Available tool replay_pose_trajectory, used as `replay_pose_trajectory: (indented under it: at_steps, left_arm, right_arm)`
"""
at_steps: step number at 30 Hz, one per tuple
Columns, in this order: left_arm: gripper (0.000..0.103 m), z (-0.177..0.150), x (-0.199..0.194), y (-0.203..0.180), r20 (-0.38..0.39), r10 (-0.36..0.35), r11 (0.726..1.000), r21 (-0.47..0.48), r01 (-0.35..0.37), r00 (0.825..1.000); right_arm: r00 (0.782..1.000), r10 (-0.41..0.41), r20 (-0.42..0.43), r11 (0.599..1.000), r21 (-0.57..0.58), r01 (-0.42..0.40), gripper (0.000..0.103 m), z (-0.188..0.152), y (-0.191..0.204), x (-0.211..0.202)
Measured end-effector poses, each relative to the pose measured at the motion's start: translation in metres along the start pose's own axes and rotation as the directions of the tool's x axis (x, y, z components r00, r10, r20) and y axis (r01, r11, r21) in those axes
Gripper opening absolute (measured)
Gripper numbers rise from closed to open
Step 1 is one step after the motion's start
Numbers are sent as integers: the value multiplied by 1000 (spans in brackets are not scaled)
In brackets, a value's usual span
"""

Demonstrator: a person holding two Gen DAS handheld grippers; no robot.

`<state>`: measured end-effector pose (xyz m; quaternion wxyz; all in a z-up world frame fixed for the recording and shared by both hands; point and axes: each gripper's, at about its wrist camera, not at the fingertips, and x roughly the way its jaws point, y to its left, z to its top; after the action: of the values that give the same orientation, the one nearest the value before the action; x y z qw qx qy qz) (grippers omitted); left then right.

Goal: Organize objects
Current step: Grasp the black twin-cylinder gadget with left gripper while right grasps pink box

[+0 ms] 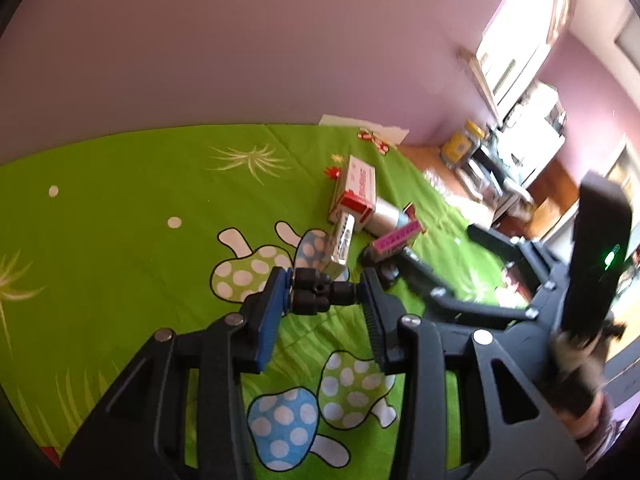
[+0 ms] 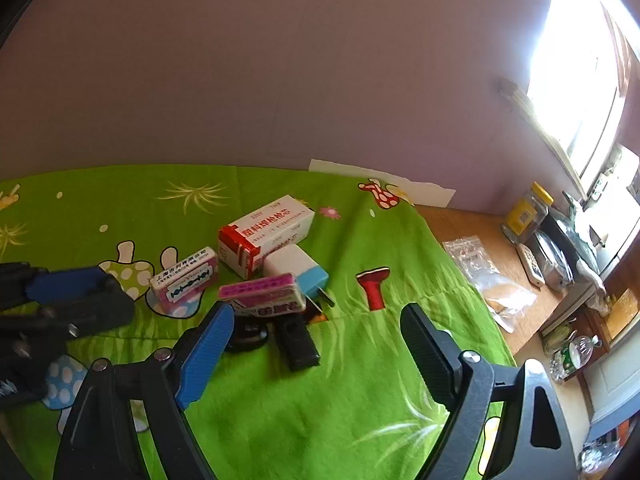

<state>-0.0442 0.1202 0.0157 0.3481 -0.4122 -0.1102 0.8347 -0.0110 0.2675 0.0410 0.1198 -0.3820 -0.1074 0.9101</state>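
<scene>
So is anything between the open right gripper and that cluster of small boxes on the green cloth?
Nothing visible blocks it. The right gripper hangs open over bare green cloth, with the pink box and a black object directly ahead. The left gripper, shut on a black fitting, stays off to the side.

I am holding a black pipe fitting [image 1: 311, 291] above the cloth. Ahead are lying a red-white box [image 2: 266, 235], white-blue charger [image 2: 298, 275], two pink boxes [image 2: 185, 285] and small black pieces [image 2: 298, 342], clustered together.

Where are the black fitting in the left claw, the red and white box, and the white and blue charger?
black fitting [image 1: 314, 292], left wrist view, its centre hole.
red and white box [image 2: 266, 232], right wrist view, its printed top face.
white and blue charger [image 2: 296, 270], right wrist view, its body.
</scene>
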Motion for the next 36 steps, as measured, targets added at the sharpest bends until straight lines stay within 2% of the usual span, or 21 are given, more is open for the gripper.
replay_pose_trajectory:
  at_steps: [7, 13, 15, 17, 19, 22, 29, 31, 33, 36]
  left_arm:
    - [42, 3, -3, 12, 5, -25, 997, -70, 25, 1000]
    - [42, 3, -5, 11, 9, -39, 997, -64, 39, 999]
    - [42, 2, -4, 11, 6, -43, 997, -64, 43, 999]
    - [42, 2, -4, 11, 8, -62, 995, -72, 62, 998]
    - [42, 3, -5, 9, 17, -71, 995, -68, 72, 997]
    - [42, 3, -8, 7, 35, -57, 997, -52, 58, 998]
    - [42, 6, -12, -2, 79, -85, 996, -20, 87, 993]
    - [42, 5, -9, -8, 77, -103, 995, 4, 103, 992]
    - [42, 4, -7, -18, 68, -96, 995, 43, 93, 993]
    - [42, 0, -9, -33, 43, -86, 995, 55, 84, 995]
  right_arm:
    - [999, -50, 12, 996, -72, 51, 86, 4, 20, 8]
    - [996, -89, 18, 990, -104, 90, 85, 5, 25, 17]
    - [997, -78, 15, 992, -97, 79, 77, 3, 26, 15]
    - [998, -58, 6, 995, -86, 58, 56, 3, 26, 16]
    - [999, -46, 5, 996, -73, 46, 49, 3, 26, 17]
    - [999, -33, 12, 998, -53, 33, 48, 4, 22, 17]
    - [999, -40, 31, 998, 50, 38, 48, 7, -5, 7]
    - [999, -42, 27, 997, 65, 40, 48, 5, -12, 1]
    - [999, -45, 28, 996, 84, 42, 48, 1, -21, -7]
    - [998, -57, 39, 993, 104, 53, 48, -6, -33, -21]
